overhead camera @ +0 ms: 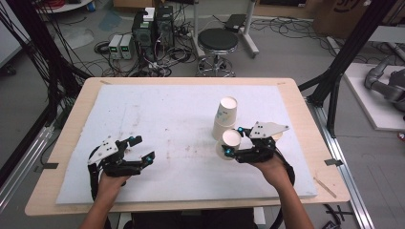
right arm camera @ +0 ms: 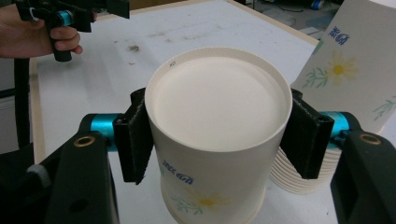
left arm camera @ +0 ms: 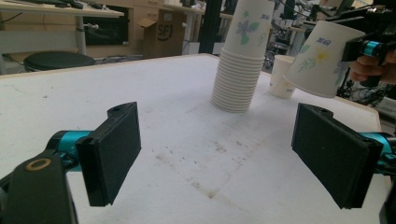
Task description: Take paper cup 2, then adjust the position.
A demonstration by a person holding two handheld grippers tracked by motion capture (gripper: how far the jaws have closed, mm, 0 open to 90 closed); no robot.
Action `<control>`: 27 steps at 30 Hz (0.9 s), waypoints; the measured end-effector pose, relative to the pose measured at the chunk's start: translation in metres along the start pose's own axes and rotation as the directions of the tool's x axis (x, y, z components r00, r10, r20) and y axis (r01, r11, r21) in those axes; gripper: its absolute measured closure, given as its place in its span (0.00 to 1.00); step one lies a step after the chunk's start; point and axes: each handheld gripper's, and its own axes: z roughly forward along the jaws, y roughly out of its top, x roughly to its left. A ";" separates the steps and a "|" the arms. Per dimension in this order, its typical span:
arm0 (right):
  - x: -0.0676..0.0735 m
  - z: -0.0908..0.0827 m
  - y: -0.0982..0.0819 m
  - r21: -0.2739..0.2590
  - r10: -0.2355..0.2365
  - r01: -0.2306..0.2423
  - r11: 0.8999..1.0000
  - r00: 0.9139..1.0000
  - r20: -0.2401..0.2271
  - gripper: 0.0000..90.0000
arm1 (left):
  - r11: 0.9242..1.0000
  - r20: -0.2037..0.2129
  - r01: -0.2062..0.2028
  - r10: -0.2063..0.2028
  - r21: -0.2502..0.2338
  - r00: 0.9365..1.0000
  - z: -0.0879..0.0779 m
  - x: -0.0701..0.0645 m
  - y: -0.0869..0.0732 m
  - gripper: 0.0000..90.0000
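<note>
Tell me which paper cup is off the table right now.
The upside-down paper cup clamped between the right gripper's fingers, tilted in the air. The stack of cups and the lone cup behind it stand on the table.

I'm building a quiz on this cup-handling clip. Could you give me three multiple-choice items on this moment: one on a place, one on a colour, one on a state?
1. Where does the stack of paper cups stand?
A. On the white table top, just beyond the right gripper
B. On the floor by the stool
C. Beside the left gripper

2. What colour is the flower printed on the held paper cup?
A. Red
B. Yellow
C. Black

3. How does the left gripper stand?
A. Shut on a cup
B. Shut on a cloth
C. Open, with nothing between its jaws

Answers:
1. A: the high view shows the stack on the table right behind the right gripper.
2. B: the right gripper view shows a yellow flower low on the cup's wall.
3. C: the left gripper view shows its jaws wide apart over bare table.
</note>
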 end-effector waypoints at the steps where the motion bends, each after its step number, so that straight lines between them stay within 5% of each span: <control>1: 0.000 0.000 0.000 -0.001 0.001 -0.001 1.000 1.000 -0.002 0.39 | 1.000 0.004 -0.003 0.003 0.000 1.000 0.000 0.000 0.000 0.17; 7: 0.001 0.002 -0.001 0.001 -0.001 0.001 1.000 1.000 -0.008 0.39 | 0.999 0.002 -0.049 0.049 -0.005 0.999 0.001 0.000 0.000 0.17; 16: 0.002 0.001 -0.001 -0.007 0.000 0.000 1.000 1.000 -0.007 0.39 | 1.000 0.029 -0.008 0.008 0.004 1.000 0.005 -0.004 0.001 0.17; 27: 0.005 0.007 -0.001 -0.006 -0.007 0.007 1.000 0.999 -0.033 0.39 | 1.000 0.085 -0.018 0.017 0.018 0.996 0.011 -0.011 0.003 0.17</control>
